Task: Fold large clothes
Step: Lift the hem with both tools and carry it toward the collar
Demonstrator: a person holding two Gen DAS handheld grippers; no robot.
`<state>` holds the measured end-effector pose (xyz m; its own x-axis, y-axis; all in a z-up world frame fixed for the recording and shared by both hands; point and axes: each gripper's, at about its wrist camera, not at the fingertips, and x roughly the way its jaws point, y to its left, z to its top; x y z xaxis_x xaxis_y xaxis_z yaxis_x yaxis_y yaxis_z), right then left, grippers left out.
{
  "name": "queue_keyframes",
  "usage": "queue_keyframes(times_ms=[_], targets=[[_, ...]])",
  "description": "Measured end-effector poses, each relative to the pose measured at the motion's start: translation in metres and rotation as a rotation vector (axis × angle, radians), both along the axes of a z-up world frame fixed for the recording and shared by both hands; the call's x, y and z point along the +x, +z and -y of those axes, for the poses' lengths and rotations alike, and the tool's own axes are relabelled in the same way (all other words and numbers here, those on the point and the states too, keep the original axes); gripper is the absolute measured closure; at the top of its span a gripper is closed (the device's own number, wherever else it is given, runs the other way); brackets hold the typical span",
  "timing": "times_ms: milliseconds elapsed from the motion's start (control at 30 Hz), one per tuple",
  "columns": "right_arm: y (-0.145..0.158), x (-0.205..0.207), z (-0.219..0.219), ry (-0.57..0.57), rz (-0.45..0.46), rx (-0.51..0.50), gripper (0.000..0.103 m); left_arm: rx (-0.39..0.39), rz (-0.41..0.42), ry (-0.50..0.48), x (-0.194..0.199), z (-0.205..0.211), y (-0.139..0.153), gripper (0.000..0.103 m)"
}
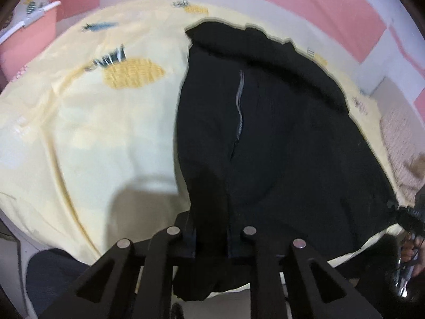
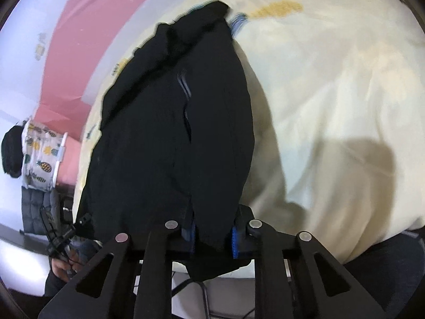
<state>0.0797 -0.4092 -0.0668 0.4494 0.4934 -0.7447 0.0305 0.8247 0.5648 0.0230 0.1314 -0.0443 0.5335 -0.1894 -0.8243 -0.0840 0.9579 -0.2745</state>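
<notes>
Both jaws are clamping the near hem of the black jacket (image 1: 279, 133): left gripper (image 1: 211, 239), right gripper (image 2: 212, 235). It is lying on the pineapple bedspread (image 1: 93, 133), stretching toward twelve o'clock. Lifting evenly should be keeping the fold square.

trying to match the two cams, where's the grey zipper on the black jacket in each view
Left wrist: grey zipper runs down the black jacket, upper centre of the picture.
Right wrist: grey zipper sits upper centre-left on the jacket.
Shared landmark: the yellow pineapple-print bedcover beneath.
</notes>
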Motion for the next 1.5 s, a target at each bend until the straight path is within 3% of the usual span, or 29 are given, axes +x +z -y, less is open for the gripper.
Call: queue_keyframes(times_ms=[67,400,733,1133,1500], targets=[[0.01,-0.001,0.002,0.008,0.025,0.002,0.085,-0.045,0.04,0.007,-0.004,-0.01,0.012,0.088],[0.031,0.0,0.003,0.003,0.083,0.015,0.086,-0.111,0.128,0.037,-0.003,-0.021,0.041,0.088],[0.084,0.019,0.007,-0.004,0.223,0.08,0.086,-0.184,0.251,0.077,0.017,-0.033,0.091,0.088],[0.16,0.112,-0.001,-0.009,0.355,0.098,0.086,-0.192,0.358,0.081,0.129,-0.034,0.156,0.088],[0.171,0.233,-0.021,-0.046,0.295,0.078,0.086,-0.15,0.309,0.093,0.271,-0.024,0.154,0.088]])
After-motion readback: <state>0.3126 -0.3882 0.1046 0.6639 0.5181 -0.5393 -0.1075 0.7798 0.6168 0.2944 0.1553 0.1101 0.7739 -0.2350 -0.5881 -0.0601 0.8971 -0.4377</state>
